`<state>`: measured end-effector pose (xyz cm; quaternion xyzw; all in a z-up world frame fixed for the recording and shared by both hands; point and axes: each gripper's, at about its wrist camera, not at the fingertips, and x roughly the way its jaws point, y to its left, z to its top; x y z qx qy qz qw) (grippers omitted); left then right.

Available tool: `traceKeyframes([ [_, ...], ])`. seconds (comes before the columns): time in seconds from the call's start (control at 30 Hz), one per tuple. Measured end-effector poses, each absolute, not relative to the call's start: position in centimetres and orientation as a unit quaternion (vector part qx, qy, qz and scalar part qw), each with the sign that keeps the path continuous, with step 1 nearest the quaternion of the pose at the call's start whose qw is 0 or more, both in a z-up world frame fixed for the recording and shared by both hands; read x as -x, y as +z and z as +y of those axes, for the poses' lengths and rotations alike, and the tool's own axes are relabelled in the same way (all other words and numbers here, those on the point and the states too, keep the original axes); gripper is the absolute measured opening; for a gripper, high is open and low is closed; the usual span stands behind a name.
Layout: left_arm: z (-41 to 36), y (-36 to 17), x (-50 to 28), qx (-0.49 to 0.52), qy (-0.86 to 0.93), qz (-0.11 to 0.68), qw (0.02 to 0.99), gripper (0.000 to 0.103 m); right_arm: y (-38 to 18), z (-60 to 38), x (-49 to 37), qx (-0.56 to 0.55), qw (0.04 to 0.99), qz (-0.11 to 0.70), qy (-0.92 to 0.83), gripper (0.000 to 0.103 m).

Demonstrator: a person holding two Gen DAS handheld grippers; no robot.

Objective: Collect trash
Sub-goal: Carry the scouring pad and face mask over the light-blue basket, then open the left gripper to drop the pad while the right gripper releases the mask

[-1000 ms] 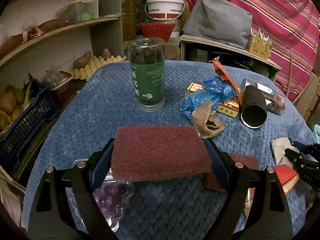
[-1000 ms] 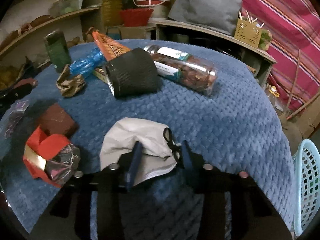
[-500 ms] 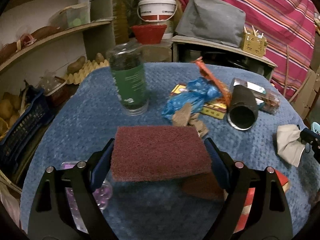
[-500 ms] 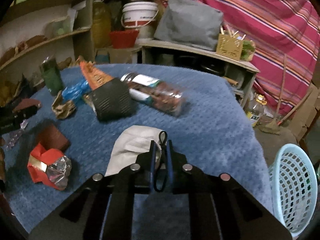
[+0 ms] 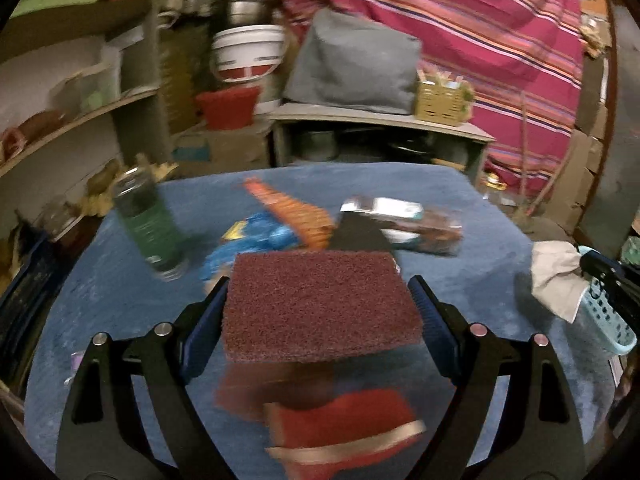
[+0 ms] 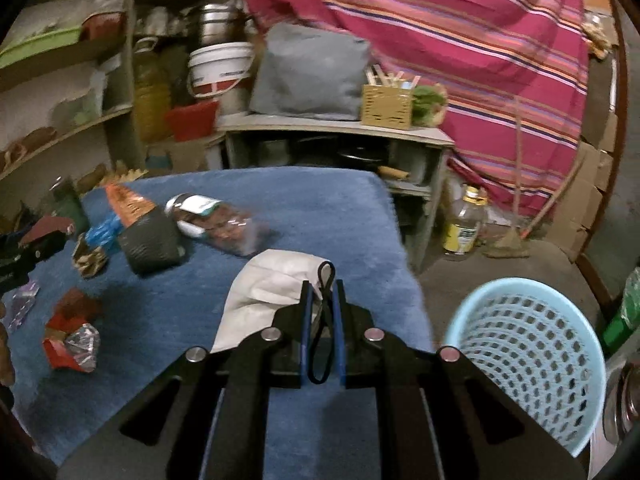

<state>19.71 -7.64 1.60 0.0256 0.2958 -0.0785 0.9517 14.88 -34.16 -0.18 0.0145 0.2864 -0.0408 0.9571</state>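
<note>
My left gripper (image 5: 320,292) is shut on a maroon scouring pad (image 5: 320,312), its jaws wide on the pad's two sides, above the blue table cloth (image 5: 120,300). My right gripper (image 6: 322,296) is shut on a white face mask (image 6: 272,280), and the mask's black ear loop (image 6: 320,344) hangs between the jaws. The mask is held over the table's right edge. A light blue mesh basket (image 6: 500,286) stands on the floor just right of it. In the left wrist view the mask (image 5: 556,276) shows at far right.
On the cloth lie a red and foil wrapper (image 6: 68,344), a black cylinder (image 6: 150,240), a clear jar (image 6: 216,226) on its side, an orange packet (image 6: 128,202), a blue bag (image 6: 102,232) and crumpled brown paper (image 6: 88,258). A green jar (image 5: 150,224) stands at the left. Shelves and a low cabinet (image 6: 332,128) stand behind.
The right jaws closed on the mask and lifted it off the cloth toward the table's right edge, and the basket came into view. The left gripper rose and swung right with the pad.
</note>
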Motion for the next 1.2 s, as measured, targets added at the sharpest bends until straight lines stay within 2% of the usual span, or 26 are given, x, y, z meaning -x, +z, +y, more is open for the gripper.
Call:
traceKeyframes([
  [0.3,-19.2,2.1,-18.4,-0.042,-0.164,0.287,0.943,0.085,0.9,-43.0,-11.7,-0.056,0.955,0.264,-0.121,0.010],
  [0.7,-35.6,-1.0,-16.2,-0.087,-0.267,0.290,0.915,0.085,-0.2,-53.8,-7.1,-0.076,0.931,0.268,-0.235,0.010],
  [1.2,-45.3,-3.6,-16.2,-0.110,-0.319,0.320,0.885,0.085,-2.2,-60.1,-4.2,-0.108,0.914,0.279,-0.275,0.010],
])
